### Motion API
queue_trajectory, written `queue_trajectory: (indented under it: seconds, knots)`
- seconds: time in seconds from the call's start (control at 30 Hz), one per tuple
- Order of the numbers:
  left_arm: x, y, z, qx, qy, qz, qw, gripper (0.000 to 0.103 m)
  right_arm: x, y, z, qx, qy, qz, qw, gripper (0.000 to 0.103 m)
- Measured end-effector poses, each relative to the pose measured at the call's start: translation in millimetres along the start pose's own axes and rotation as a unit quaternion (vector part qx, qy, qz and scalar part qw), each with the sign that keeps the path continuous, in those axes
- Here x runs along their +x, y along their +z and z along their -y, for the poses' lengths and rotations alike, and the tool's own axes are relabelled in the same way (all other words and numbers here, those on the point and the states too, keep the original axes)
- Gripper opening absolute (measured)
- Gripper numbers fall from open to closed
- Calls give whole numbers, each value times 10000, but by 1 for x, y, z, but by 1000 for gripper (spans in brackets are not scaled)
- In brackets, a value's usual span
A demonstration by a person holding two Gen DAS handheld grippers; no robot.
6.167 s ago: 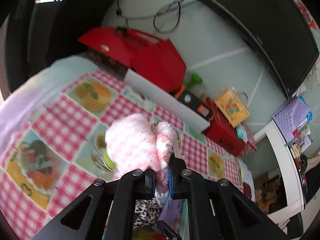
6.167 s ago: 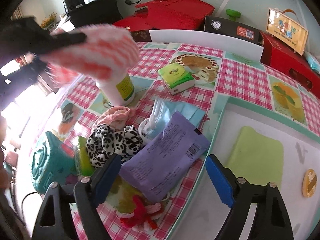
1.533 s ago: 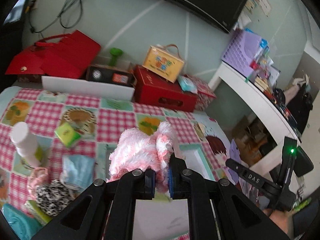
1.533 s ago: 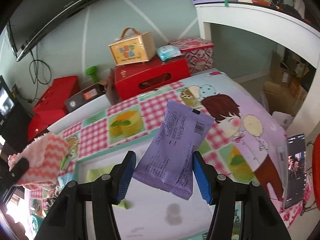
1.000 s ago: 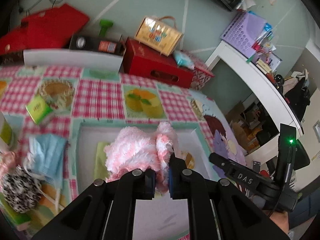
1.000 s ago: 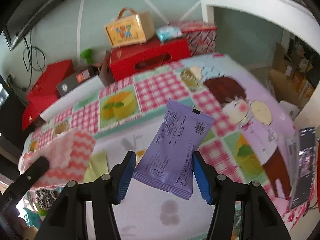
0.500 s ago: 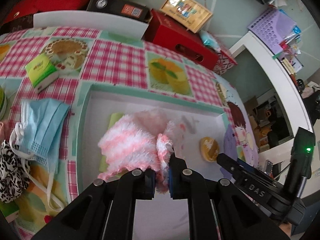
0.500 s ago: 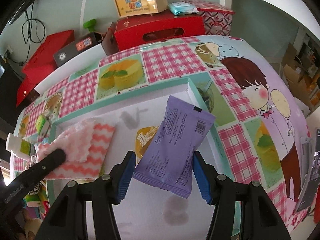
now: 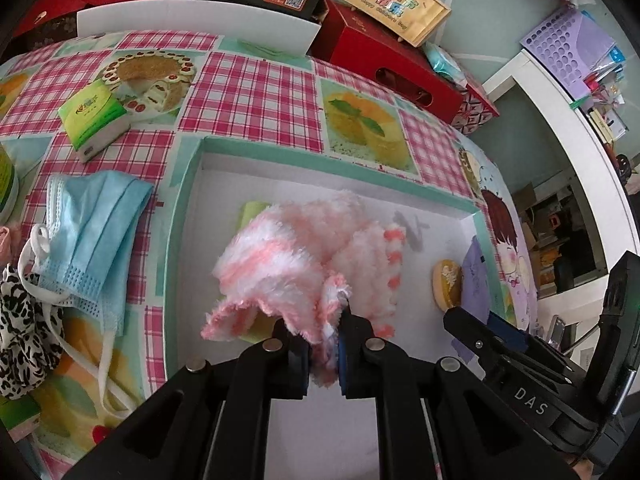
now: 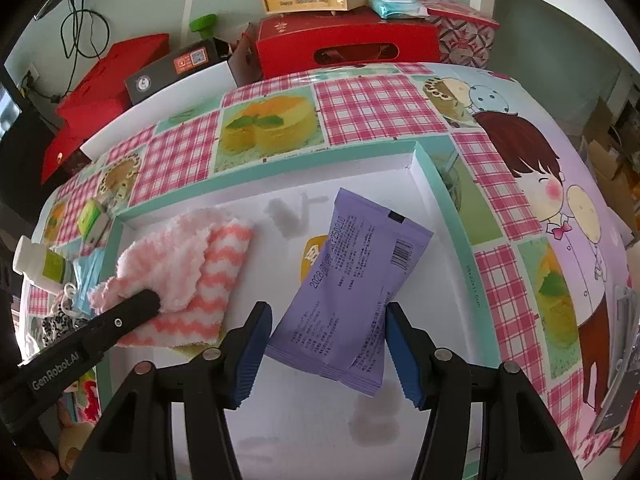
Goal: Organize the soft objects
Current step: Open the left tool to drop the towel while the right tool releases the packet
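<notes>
Since half a second ago we have lowered both loads — the pink fluffy cloth (image 9: 304,256), pinched in our nearly closed left gripper (image 9: 323,354), now drapes onto the white tray (image 9: 192,240). Only the right wrist view shows our half-open right gripper (image 10: 326,354) clamping the purple packet (image 10: 352,292) just above it.

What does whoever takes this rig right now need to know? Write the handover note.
Left gripper: jaws shut on the fluffy pink-and-white striped cloth, over the shallow white tray with teal rim, draping onto the green pad.
Right gripper: jaws shut on the flat purple plastic packet, over the same tray.
Done: both items carried to the tray.
Left: release both; then the blue face mask, leopard-print fabric and green tissue pack on the checked tablecloth.
</notes>
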State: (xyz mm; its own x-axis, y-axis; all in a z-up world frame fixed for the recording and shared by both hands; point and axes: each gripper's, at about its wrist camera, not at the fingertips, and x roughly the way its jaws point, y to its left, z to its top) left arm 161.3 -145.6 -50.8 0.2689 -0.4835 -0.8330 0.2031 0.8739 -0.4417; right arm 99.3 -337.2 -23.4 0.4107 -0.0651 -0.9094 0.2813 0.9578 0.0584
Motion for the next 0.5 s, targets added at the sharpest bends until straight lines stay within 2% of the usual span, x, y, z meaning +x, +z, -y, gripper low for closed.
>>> queue_trajectory:
  seconds: [0.33, 0.5]
  knots:
    - [1, 1, -2, -32, 87, -76, 9999, 12, 0, 0, 1, -1, -10, -30, 10000, 62]
    - [-6, 2, 1, 14, 184, -44, 9998, 25, -3, 0, 1, 2, -3, 40, 10000, 62]
